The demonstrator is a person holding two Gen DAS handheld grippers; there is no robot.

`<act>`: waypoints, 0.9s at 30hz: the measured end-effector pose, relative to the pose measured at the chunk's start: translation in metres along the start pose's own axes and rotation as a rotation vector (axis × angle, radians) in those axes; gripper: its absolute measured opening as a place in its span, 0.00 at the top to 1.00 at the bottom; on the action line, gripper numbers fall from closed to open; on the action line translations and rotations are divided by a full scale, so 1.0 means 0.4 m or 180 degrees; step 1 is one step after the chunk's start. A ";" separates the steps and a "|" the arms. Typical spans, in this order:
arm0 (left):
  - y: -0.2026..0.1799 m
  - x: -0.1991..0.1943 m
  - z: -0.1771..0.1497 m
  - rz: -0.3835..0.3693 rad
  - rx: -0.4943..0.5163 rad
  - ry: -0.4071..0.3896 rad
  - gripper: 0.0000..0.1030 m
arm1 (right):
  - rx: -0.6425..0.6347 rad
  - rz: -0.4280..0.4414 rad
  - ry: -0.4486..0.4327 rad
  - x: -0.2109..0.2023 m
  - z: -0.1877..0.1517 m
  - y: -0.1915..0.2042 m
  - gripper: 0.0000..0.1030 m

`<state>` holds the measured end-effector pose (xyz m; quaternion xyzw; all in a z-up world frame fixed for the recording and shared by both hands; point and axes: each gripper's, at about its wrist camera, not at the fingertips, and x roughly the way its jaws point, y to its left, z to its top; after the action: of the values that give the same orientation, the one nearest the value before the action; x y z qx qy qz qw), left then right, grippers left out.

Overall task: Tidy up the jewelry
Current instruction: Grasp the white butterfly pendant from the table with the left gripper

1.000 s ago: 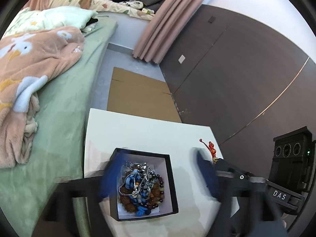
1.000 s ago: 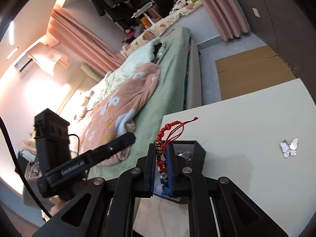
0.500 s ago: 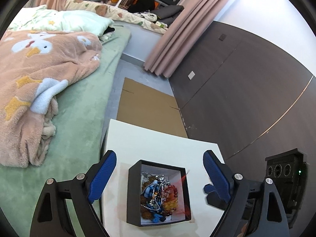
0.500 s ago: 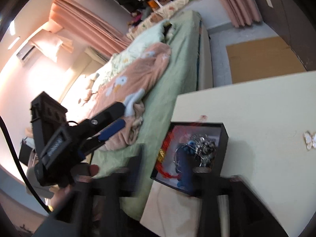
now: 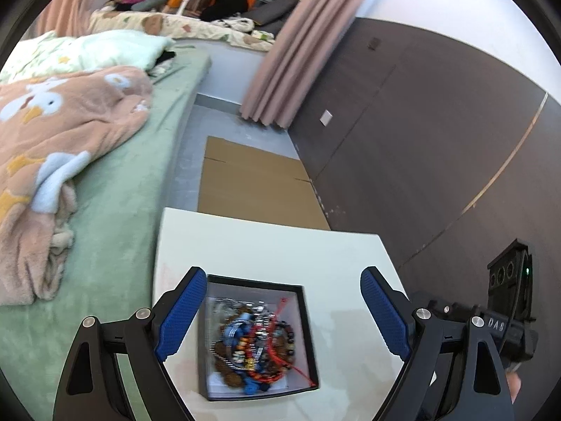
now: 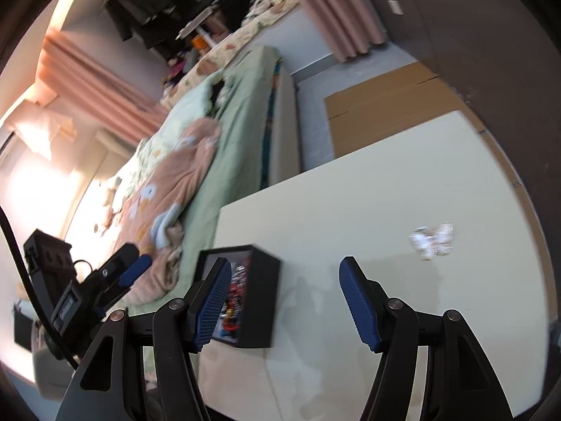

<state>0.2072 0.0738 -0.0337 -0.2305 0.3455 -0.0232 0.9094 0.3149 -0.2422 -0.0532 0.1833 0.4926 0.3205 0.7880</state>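
Observation:
A black box point(image 5: 257, 340) with a white inside stands on the white table point(image 5: 266, 245) and holds a heap of bead bracelets. A red cord bracelet point(image 5: 280, 358) lies on top of the heap. My left gripper point(image 5: 280, 319) is open, its blue pads on either side of the box, above it. My right gripper point(image 6: 287, 301) is open and empty beside the box point(image 6: 252, 298). A pearly butterfly piece point(image 6: 433, 240) lies on the table to the right of the right gripper.
A bed point(image 5: 105, 182) with a green sheet and a peach blanket point(image 5: 52, 133) runs along the table's left side. Flat cardboard point(image 5: 252, 182) lies on the floor beyond the table. A dark wall point(image 5: 420, 140) stands on the right.
My right gripper opened and let the red cord bracelet fall into the box, then swung right toward the butterfly piece. The left gripper stayed open over the box.

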 end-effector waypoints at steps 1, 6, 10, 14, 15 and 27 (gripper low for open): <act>-0.011 0.007 -0.002 -0.0039 0.0014 0.0034 0.13 | 0.0046 -0.0016 -0.0012 -0.012 0.004 -0.020 0.37; -0.081 0.043 -0.002 -0.0130 0.0183 0.0175 0.13 | 0.0210 -0.0117 -0.0057 -0.055 0.016 -0.090 0.37; -0.137 0.075 -0.008 -0.0135 0.0345 0.0307 0.13 | 0.0264 -0.0137 -0.0060 -0.085 0.014 -0.127 0.37; -0.185 0.112 -0.010 -0.0157 0.0419 0.0415 0.13 | 0.0317 -0.0177 -0.0078 -0.113 0.011 -0.160 0.37; -0.203 0.127 -0.012 -0.0157 0.0459 0.0459 0.13 | 0.0359 -0.0213 -0.0085 -0.119 0.011 -0.172 0.36; -0.356 0.306 -0.060 -0.0100 0.0607 0.0836 0.13 | 0.0829 -0.0283 -0.0152 -0.173 0.014 -0.292 0.21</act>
<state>0.3014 -0.0876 -0.0631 -0.1435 0.4540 -0.1000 0.8737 0.3364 -0.3745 -0.0756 0.2696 0.5187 0.2142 0.7825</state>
